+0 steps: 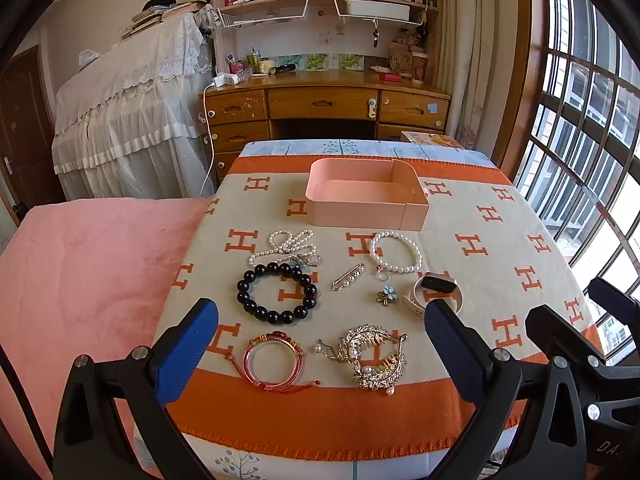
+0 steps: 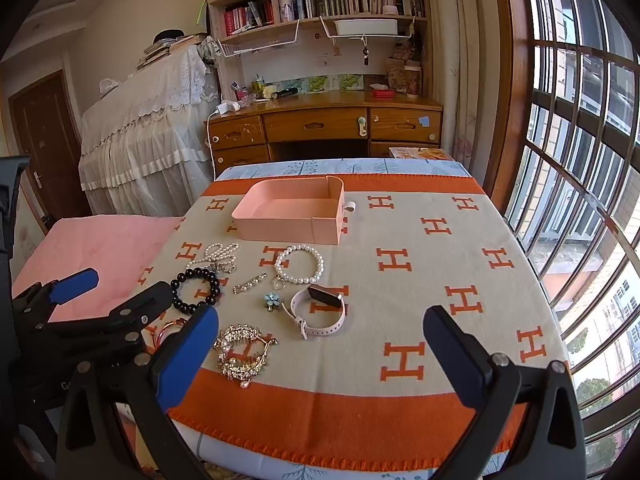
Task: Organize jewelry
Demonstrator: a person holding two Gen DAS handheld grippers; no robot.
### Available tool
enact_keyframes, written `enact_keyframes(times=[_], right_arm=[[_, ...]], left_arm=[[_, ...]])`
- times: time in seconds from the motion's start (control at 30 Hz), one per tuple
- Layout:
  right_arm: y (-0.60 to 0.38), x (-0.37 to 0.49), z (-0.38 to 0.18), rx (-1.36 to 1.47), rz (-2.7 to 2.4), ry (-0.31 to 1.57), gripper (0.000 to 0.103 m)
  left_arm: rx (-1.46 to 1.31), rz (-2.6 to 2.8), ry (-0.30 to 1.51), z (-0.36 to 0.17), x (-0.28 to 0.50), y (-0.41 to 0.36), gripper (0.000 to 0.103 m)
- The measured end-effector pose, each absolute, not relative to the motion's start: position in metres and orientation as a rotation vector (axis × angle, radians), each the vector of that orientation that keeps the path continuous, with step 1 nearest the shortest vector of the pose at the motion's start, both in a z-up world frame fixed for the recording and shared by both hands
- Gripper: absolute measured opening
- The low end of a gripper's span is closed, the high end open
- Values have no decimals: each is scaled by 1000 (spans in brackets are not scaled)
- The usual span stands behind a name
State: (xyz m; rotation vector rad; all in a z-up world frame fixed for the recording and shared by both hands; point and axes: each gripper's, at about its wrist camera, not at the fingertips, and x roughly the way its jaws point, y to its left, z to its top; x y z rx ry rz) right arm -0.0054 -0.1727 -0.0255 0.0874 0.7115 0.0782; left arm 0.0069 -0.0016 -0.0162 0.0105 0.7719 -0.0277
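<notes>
**Jewelry waiting below two wide grippers**

The left gripper (image 1: 320,344) is hanging wide apart over the red bangle (image 1: 273,362) and gold hair clip (image 1: 370,356). The right gripper (image 2: 320,356) is also gaping, holding nothing. The pink box (image 1: 366,198) is sitting farther back on the desk (image 1: 520,248).

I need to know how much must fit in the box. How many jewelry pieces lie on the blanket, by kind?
Bracelets and bangle: 3 (black beaded, pearl, pink bangle)
Pearl necklace: 1
Pins and brooches: 3 (pin, flower, gold brooch)
Watch: 1
Total: 8
</notes>
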Motion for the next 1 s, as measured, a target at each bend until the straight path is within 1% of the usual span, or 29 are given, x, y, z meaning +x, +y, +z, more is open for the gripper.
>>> enact_keyframes(times=[0.67, 1.0], right_arm=[[-171, -1, -33, 85, 86, 743, 103], [-168, 2, -37, 88, 111, 767, 97]], left_arm=[[4, -35, 807, -24, 13, -3, 102], [14, -26, 821, -30, 16, -1, 102]])
